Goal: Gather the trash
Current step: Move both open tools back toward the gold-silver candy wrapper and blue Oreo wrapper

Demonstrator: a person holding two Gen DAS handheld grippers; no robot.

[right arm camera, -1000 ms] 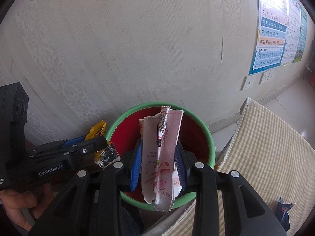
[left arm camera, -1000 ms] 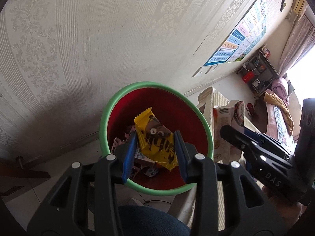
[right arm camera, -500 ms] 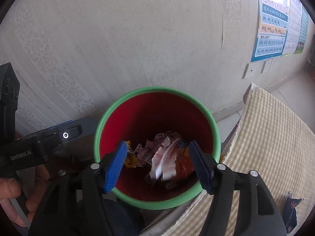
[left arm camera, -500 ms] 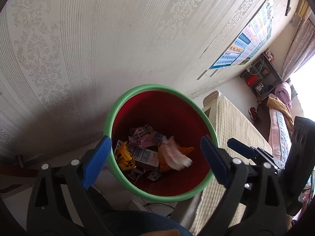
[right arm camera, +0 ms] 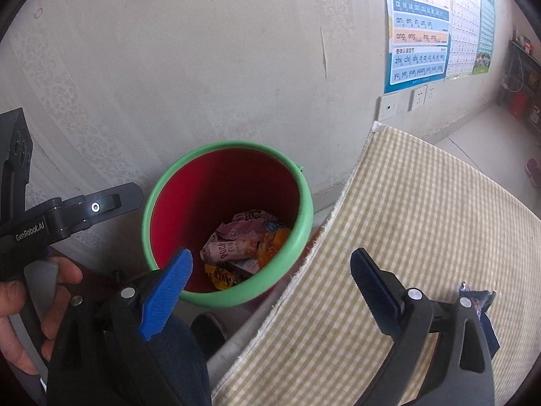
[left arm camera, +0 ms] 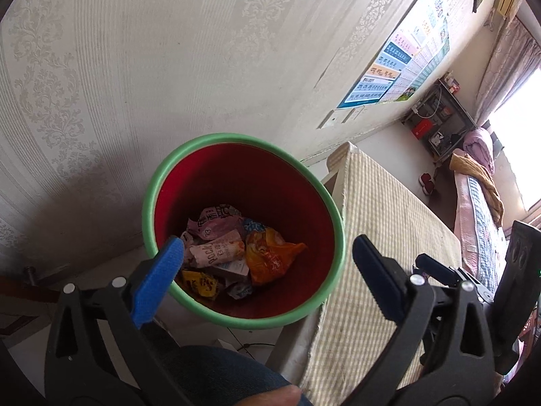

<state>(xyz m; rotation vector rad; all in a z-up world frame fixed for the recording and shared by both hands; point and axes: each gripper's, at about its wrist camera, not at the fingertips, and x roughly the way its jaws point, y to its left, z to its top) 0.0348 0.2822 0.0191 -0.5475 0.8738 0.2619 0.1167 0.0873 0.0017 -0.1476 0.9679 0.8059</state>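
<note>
Left wrist view gave us a patterned wall [left arm camera: 142,67], then a checked-cloth bench [left arm camera: 389,223], then a green-rimmed red bin [left arm camera: 159,182] holding wrappers [left arm camera: 230,253]. Our left tongs [left arm camera: 267,270] and right tongs [right arm camera: 270,280] had just been opening, both empty.

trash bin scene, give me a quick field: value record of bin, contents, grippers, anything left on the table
bin: red bucket with green rim, on the floor by the wall, beside the table
contents: crumpled wrappers, among them a pink wrapper, an orange wrapper and a yellow wrapper
left gripper: jaws have just been opening, wide apart, nothing between them
right gripper: jaws have just been opening, wide apart, nothing between them
table: checked cloth
left on table: dark blue wrapper, partly hidden behind the right gripper
</note>
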